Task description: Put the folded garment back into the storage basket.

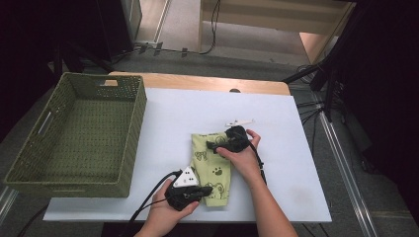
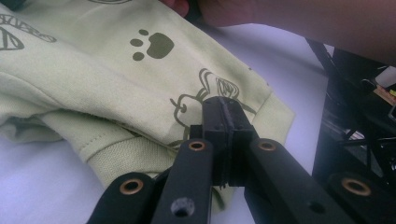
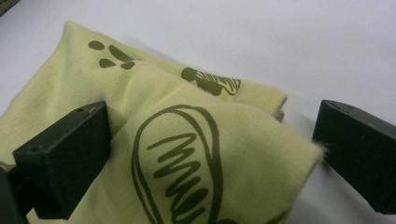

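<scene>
Garment [image 1: 213, 170]: light green printed cloth, folded narrow, flat on white bench [image 1: 296, 163], right of basket.
Left tongs [image 2: 225, 135]: clamped on near hem.
Right tongs [image 3: 210, 154]: spread wide astride far fold, not gripping.
Progress: folding apparently nearly done; transfer to green basket [image 1: 133, 128] probably outstanding.
Obscured: fold layers, garment type.

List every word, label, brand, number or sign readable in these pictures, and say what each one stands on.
None: no readable word, number or brand appears anywhere.
Green cloth: printed paw marks and scribbled drawings, pictures rather than letters.
Grey plate on the left gripper: small dark dots, no characters.
White strip on the table: too small to tell if it carries text.
</scene>
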`<state>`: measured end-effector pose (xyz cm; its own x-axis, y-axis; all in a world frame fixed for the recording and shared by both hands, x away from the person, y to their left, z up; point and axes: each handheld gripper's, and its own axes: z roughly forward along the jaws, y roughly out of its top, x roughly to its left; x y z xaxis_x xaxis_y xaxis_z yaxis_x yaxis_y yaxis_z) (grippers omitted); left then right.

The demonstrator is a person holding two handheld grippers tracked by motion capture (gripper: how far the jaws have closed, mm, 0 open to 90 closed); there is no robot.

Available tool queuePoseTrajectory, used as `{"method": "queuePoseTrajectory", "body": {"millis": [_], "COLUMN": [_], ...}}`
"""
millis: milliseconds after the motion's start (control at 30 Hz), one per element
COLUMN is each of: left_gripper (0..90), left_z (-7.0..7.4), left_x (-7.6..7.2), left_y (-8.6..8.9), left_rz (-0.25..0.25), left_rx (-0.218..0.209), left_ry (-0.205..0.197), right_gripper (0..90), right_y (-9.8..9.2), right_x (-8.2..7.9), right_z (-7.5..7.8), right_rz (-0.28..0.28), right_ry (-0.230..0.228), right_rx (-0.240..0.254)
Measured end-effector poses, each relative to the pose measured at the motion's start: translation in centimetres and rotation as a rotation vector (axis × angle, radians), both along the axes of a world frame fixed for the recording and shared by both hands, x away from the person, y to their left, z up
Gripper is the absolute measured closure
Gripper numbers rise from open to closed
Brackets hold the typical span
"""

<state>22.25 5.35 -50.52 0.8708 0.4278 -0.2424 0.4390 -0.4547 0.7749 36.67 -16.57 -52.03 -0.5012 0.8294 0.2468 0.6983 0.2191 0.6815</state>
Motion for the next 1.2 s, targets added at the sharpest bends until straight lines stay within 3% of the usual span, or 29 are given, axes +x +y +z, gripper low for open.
{"method": "queuePoseTrajectory", "body": {"millis": [67,133,233,333,400,467,567,667,767,867,1067,1133,1200], "left_gripper": [89.4,89.4,89.3,89.1,82.4,71.2,55.9,42.5,27.6,16.9,9.8,9.7,9.3], "left_z": [0.0,0.0,0.0,0.0,0.2,0.6,1.2,1.5,1.3,0.6,-0.2,-0.4,-0.6], "left_x": [0.0,0.0,0.0,0.0,0.1,-0.2,-0.4,0.0,0.6,1.0,1.6,1.8,2.0], "left_y": [0.0,0.0,0.0,0.0,0.1,-0.1,0.1,0.7,1.1,0.8,-1.0,-1.5,-1.8], "left_rz": [0.0,0.0,0.001,0.004,-0.012,-0.027,-0.02,0.054,0.134,0.165,0.205,0.238,0.251], "left_rx": [0.003,0.002,0.002,-0.005,-0.015,-0.009,-0.012,-0.035,-0.023,-0.001,0.07,0.112,0.119], "left_ry": [-0.001,0.0,-0.001,0.004,0.036,0.022,0.004,0.019,0.037,0.065,0.063,0.059,0.066], "right_gripper": [1.2,15.7,39.3,52.2,58.6,63.0,65.8,66.3,66.4,66.4,66.3,66.3,66.2], "right_y": [0.1,0.1,-0.1,-0.3,-0.4,-0.4,-0.6,-1.2,-1.9,-2.7,-4.2,-4.6,-4.9], "right_x": [-0.1,-0.4,-0.9,-1.2,-1.5,-1.9,-2.2,-2.3,-2.5,-2.7,-3.6,-3.8,-4.0], "right_z": [0.1,0.3,0.3,0.1,0.1,0.3,0.8,1.0,1.1,1.0,0.6,0.4,0.3], "right_rz": [-0.002,0.019,0.052,0.061,0.067,0.067,0.042,0.015,-0.014,-0.05,-0.142,-0.158,-0.167], "right_ry": [0.007,0.012,0.043,0.06,0.056,0.03,0.026,0.024,0.03,0.025,0.006,0.002,0.004], "right_rx": [-0.004,0.005,0.08,0.125,0.134,0.121,0.117,0.134,0.156,0.174,0.195,0.207,0.209]}}
